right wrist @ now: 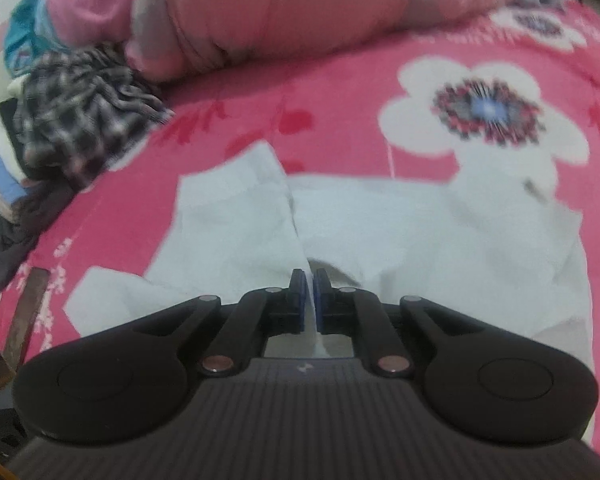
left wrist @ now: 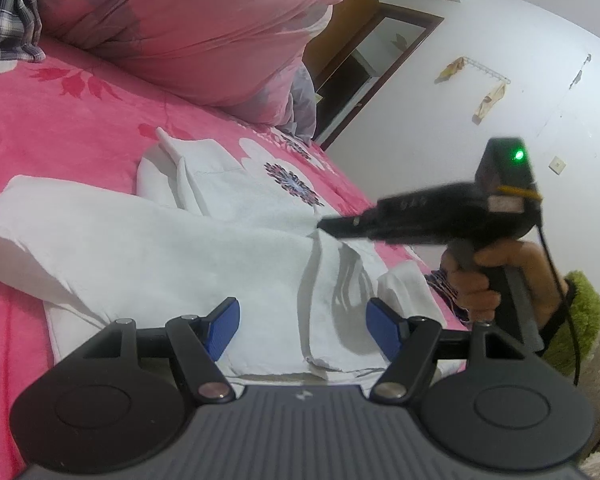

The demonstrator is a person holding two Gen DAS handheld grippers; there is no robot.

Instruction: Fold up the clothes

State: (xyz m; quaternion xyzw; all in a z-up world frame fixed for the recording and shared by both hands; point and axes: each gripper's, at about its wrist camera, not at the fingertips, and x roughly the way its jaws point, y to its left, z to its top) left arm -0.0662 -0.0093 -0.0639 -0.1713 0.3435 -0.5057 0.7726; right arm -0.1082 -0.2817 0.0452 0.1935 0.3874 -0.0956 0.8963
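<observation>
A white garment (left wrist: 180, 248) lies spread on the pink flowered bedspread (left wrist: 60, 120). My left gripper (left wrist: 302, 330) hovers low over its near part, jaws wide apart with only cloth below them. My right gripper (right wrist: 309, 300) is shut on a raised fold of the white garment (right wrist: 380, 224), the blue pads pinching a thin ridge of fabric. In the left wrist view the right gripper (left wrist: 328, 224) comes in from the right, held by a hand (left wrist: 476, 280), its tip at a lifted crease of the cloth.
A big pink duvet (left wrist: 188, 28) is heaped at the back of the bed. A checked garment (right wrist: 84, 116) and other clothes lie piled at the left. A wooden door frame (left wrist: 380, 60) and white wall stand to the right. A green fluffy sleeve (left wrist: 580, 312) is near.
</observation>
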